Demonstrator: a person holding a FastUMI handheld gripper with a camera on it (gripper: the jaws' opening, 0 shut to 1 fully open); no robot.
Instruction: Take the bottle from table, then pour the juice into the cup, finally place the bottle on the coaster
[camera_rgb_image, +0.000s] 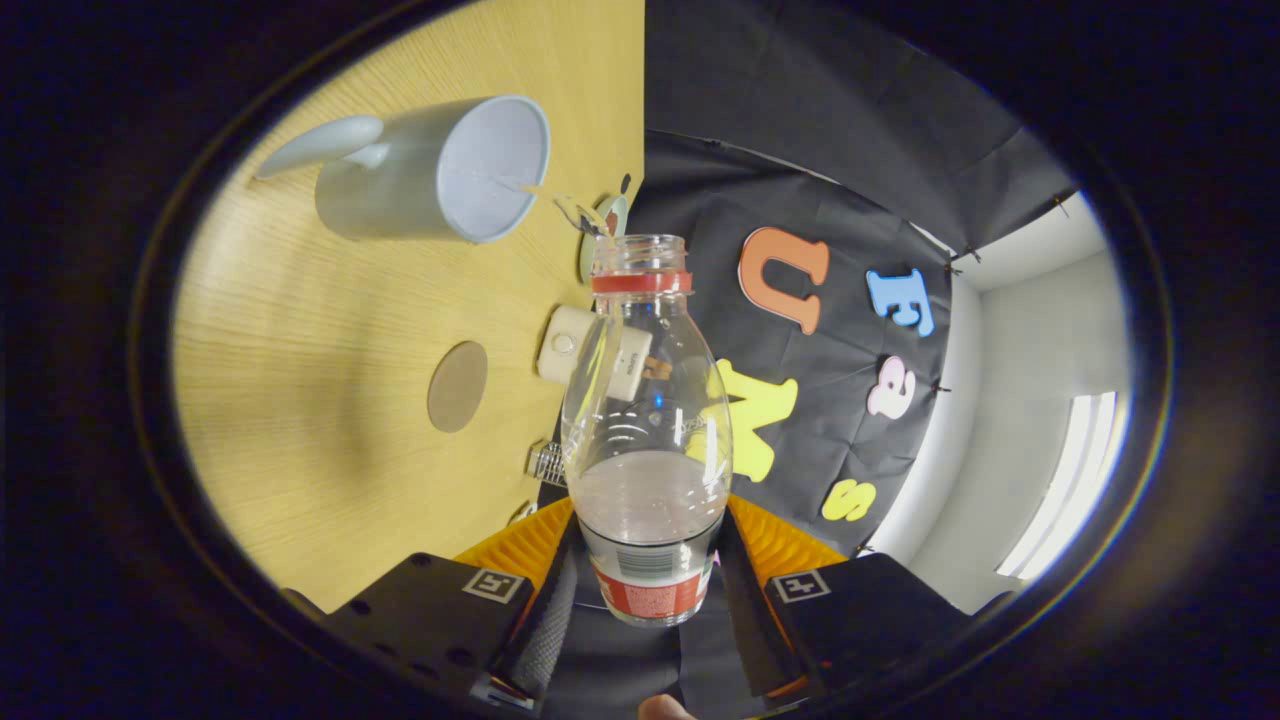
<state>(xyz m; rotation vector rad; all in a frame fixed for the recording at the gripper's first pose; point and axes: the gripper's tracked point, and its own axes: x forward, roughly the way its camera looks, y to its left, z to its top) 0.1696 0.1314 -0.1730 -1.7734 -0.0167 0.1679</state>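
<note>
My gripper (648, 560) is shut on a clear plastic bottle (645, 400) with a red neck ring and a red label, held between the fingers near its base. The bottle is uncapped and tipped over, so the wooden table (330, 400) appears rolled on its side. A thin stream of pale liquid (560, 205) runs from the bottle's mouth into the light blue cup (440, 170), which has a handle. Pale liquid still fills the bottle's lower part. A round brown coaster (458, 386) lies on the table beyond the fingers, apart from the cup.
A small white device (575, 350) sits on the table behind the bottle, near the table's far edge. A round greenish disc (600, 235) lies by the bottle's mouth. The black booth wall rises past the table's edge.
</note>
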